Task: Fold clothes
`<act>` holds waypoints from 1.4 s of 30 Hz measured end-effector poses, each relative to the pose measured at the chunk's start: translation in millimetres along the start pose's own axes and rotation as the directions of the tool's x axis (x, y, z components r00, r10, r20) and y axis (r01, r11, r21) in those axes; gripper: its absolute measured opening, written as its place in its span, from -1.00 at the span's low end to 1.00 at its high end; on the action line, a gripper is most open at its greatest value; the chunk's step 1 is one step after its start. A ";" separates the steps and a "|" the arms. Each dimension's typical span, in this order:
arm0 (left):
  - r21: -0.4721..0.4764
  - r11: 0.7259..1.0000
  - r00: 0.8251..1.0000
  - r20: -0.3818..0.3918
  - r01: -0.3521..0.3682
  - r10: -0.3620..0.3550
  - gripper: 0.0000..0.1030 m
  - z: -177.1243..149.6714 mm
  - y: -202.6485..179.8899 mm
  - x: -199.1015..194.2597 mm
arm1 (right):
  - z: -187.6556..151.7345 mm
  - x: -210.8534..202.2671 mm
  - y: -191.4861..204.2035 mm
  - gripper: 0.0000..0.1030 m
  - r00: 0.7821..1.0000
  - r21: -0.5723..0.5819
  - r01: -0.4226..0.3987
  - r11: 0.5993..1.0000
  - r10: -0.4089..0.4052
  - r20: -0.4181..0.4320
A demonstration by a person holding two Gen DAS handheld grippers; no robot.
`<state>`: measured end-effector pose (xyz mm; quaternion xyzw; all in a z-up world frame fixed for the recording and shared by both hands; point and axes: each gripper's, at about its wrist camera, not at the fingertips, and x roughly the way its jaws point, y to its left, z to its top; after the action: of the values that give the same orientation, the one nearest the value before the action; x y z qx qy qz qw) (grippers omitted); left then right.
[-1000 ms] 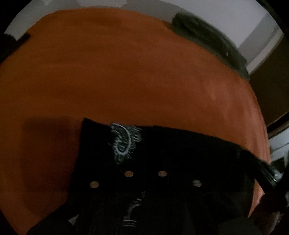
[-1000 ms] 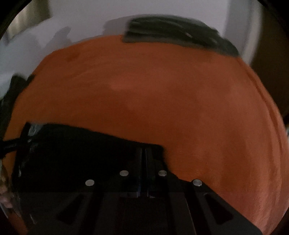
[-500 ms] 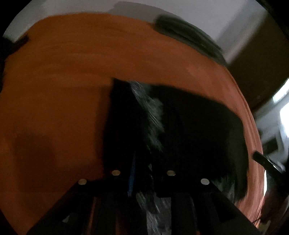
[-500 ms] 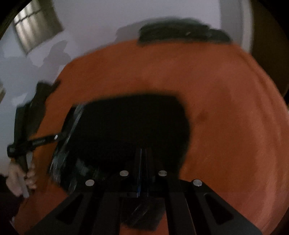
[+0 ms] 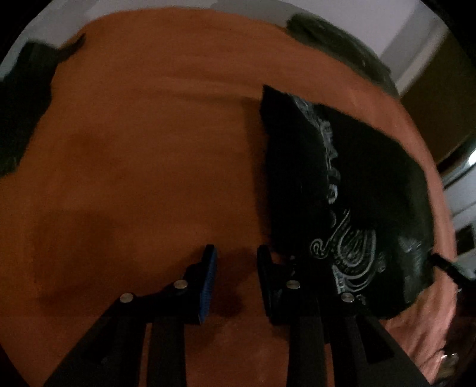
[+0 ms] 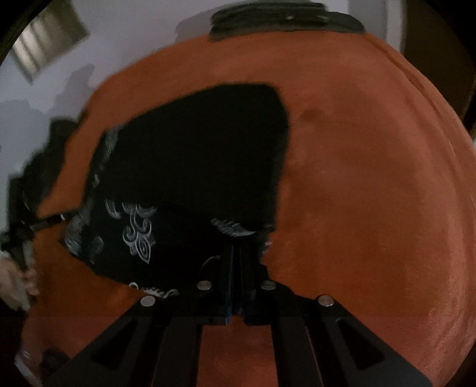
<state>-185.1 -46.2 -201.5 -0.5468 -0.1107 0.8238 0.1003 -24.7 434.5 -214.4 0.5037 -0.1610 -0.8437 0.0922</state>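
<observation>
A: Left gripper (image 5: 236, 259)?
B: Jaws are opening, nothing between them, only the orange cover (image 5: 148, 163) showing below. The black cloth (image 5: 351, 190) with pale print is lying just to its right.

A: Right gripper (image 6: 235, 253)?
B: Jaws are starting to open, a narrow slit, with the cloth's near edge (image 6: 190, 166) at their tips; can't tell if they're pinching it.

A: Surroundings?
B: Dark pile (image 6: 285, 18) is sitting at the far edge.
</observation>
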 end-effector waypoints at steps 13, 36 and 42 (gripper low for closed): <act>0.004 0.956 0.951 -0.100 0.295 -0.293 -0.33 8.7 14.4 -13.2 | 33.0 26.7 -61.4 0.23 0.934 0.162 -0.335 0.928 0.350 -0.076; 0.055 0.946 0.939 -0.150 0.320 -0.309 -0.33 2.6 20.0 -24.1 | 87.4 108.2 -55.5 0.31 0.852 0.293 -0.473 0.831 0.516 -0.085; 0.060 0.954 0.947 -0.157 0.293 -0.281 -0.33 -1.2 30.6 -32.7 | 96.6 115.7 -45.9 0.35 0.836 0.265 -0.495 0.828 0.536 -0.113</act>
<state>-172.8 -84.7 -182.1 -0.5796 -0.1474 0.7617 0.2493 -164.4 457.7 -283.4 0.5233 -0.3767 -0.7135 0.2741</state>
